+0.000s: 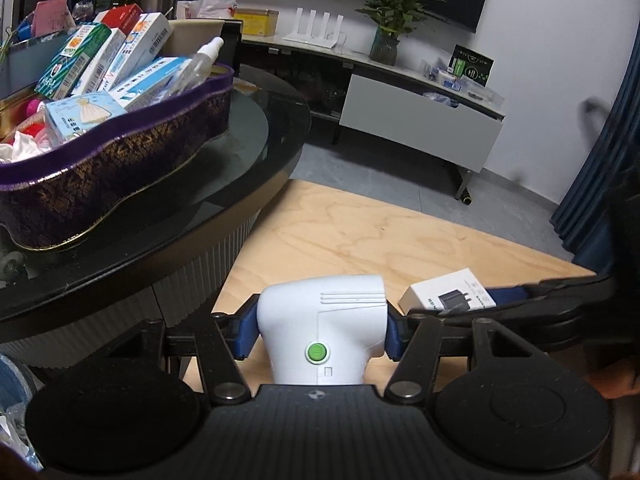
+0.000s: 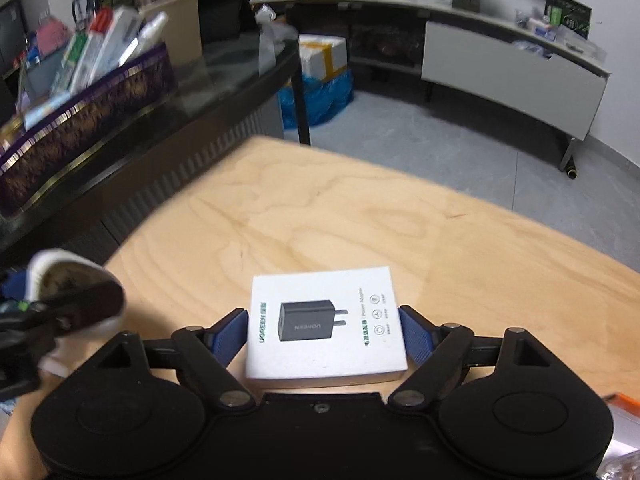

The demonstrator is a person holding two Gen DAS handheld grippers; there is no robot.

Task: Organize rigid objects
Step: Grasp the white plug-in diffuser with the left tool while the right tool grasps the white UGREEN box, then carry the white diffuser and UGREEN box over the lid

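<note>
My left claw grips a white device with a green button, blue pads pressed to both its flanks, held just above the wooden worktop. It looks like hard moulded plastic: stiff, probably light, smooth enough to slip, so I judge the narrow waist below the flared head the safest hold.

My right claw stands open around a white charger box lying flat on the worktop, one pad just beside each long edge; I see no pad pressing on it. The box is card, light and rigid but crushable, with slick printed faces. I would take it across those two edges, squeezing gently.

The pale plywood is level and bare around the box. To the left a dark glass table stands higher, carrying a purple tin crammed with medicine cartons and a spray bottle. Beyond lie grey floor, a long TV cabinet, a router, potted plants and blue curtains.
</note>
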